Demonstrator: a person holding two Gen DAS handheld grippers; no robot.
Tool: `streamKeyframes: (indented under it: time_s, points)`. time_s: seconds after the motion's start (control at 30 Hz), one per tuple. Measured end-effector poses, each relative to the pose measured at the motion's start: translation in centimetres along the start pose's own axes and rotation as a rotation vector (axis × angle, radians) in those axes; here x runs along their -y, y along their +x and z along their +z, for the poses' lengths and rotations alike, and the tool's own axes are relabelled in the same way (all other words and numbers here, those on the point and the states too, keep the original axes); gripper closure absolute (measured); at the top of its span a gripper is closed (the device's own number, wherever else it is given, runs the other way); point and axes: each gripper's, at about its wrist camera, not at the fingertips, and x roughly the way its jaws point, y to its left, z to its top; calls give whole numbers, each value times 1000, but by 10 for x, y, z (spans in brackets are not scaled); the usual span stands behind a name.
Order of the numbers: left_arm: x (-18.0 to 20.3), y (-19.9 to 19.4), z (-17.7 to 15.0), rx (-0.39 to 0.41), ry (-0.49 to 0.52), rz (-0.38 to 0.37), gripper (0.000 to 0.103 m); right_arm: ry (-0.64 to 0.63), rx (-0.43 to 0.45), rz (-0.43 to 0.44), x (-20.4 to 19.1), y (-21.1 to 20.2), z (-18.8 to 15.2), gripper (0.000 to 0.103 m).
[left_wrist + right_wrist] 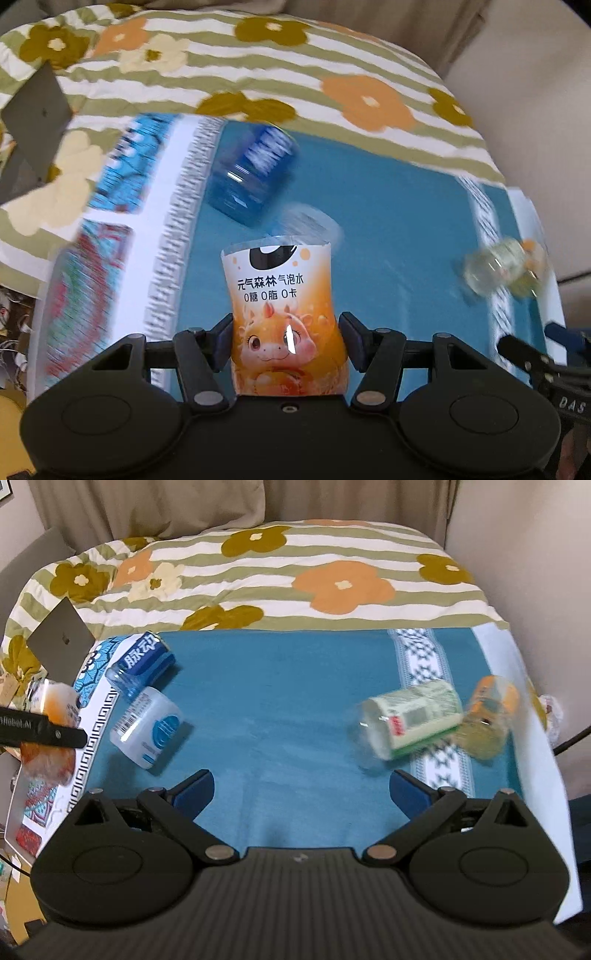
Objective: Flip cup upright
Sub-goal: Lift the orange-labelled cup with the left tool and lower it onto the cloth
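Left tongs (288, 343): clamped on orange cup (286, 317), held over near left of blue cloth (388, 229).
Right tongs (301, 794): spread wide, holding nothing, above near cloth edge.
Blue cup (146, 661): lying far left.
White cup (149, 725): lying beside it, nearer.
Green cup (417, 718): lying right.

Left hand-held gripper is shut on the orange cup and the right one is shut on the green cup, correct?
Not quite. The right hand-held gripper is open and empty; the right wrist view shows the green cup lying on the blue cloth ahead. The left hand-held gripper does hold the orange cup.
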Motion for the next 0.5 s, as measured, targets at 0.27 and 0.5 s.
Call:
streamKeyframes:
  time_s: [0.27,0.5]
  points:
    - [68,37,-36,-67,87,-33,40,17,-7,-1,47,-12,-24,0]
    - [106,73,-55,-86,182,22,40,24,-32,2,76,-8,-44,0]
